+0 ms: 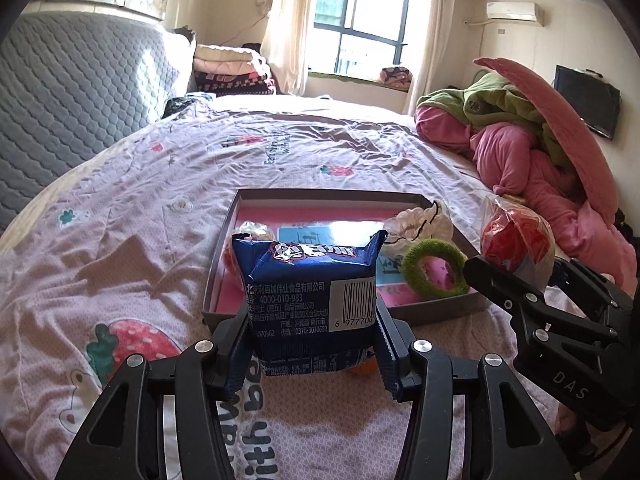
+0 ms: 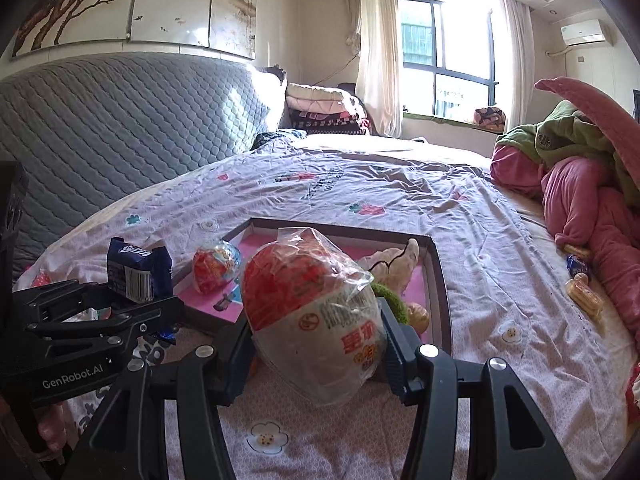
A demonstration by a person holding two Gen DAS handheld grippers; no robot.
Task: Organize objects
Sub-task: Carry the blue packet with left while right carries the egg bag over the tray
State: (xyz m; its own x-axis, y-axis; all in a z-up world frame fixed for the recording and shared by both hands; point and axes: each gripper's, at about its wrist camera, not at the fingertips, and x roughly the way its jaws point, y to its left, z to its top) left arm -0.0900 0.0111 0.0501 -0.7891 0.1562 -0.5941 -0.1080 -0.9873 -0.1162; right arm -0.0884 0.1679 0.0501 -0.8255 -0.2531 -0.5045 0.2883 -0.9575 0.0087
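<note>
My left gripper (image 1: 311,320) is shut on a blue snack packet (image 1: 310,296) with a barcode, held up over the bed just short of the shallow box (image 1: 332,196). My right gripper (image 2: 316,340) is shut on a round red-and-white bagged snack (image 2: 316,312), lifted near the box's (image 2: 438,280) right front corner. In the left wrist view that red snack (image 1: 514,240) and the right gripper (image 1: 504,280) show at the right. The right wrist view has the blue packet (image 2: 136,270) in the left gripper (image 2: 132,304) at the left. Inside the pink-lined box lie a green ring (image 1: 432,270), a white fluffy item (image 1: 420,222) and another wrapped round snack (image 2: 214,266).
The box rests on a pink patterned bedsheet (image 1: 160,200). A heap of pink and green bedding (image 1: 532,152) sits at the right. Small wrapped snacks (image 2: 582,292) lie on the sheet beside the heap. A grey quilted headboard (image 2: 120,128) stands at the left.
</note>
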